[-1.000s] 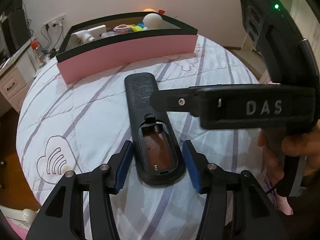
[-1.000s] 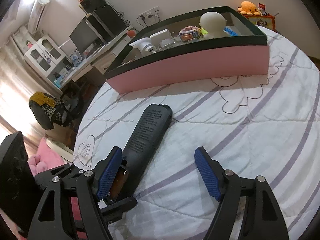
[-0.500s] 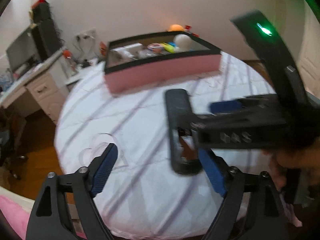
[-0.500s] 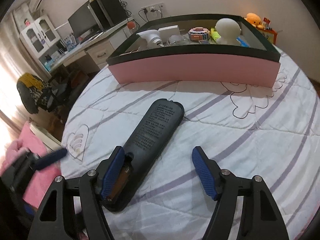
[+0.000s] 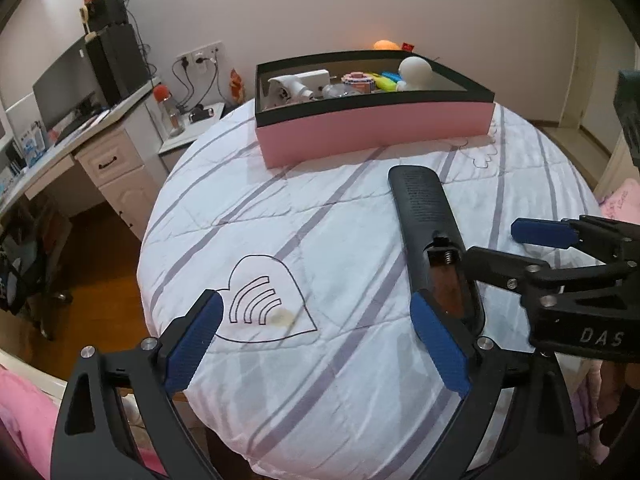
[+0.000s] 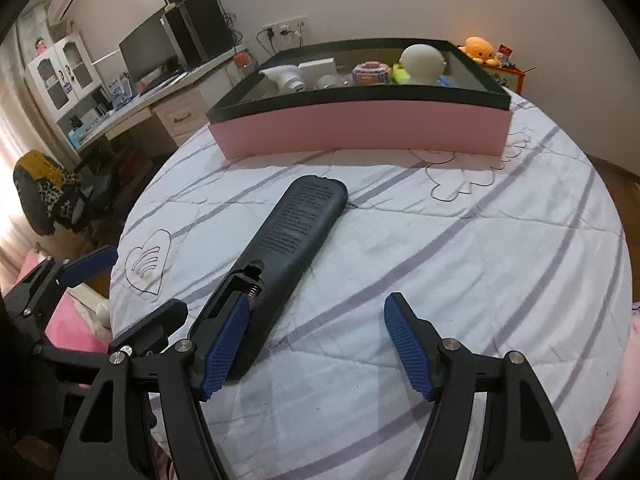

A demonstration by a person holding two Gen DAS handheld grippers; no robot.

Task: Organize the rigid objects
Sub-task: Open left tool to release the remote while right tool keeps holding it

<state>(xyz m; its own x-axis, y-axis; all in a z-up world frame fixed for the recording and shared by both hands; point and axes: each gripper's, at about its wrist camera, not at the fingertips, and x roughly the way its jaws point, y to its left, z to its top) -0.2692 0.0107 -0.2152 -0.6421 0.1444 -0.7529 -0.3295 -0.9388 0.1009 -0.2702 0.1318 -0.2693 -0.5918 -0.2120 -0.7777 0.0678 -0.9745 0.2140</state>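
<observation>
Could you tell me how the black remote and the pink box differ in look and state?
The remote is slim, black and lies back-up with its battery bay open; the pink box is broad, black-rimmed and holds several items. The remote lies nearer the grippers; the box sits farther back. Both rest on the quilt.

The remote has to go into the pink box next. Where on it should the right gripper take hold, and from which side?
Grip the black remote across its narrow width at the solid printed middle, coming down from above with the right gripper turned square to its length. It lies flat, face down, and its near end is an open battery bay, poorer to clamp.
</observation>
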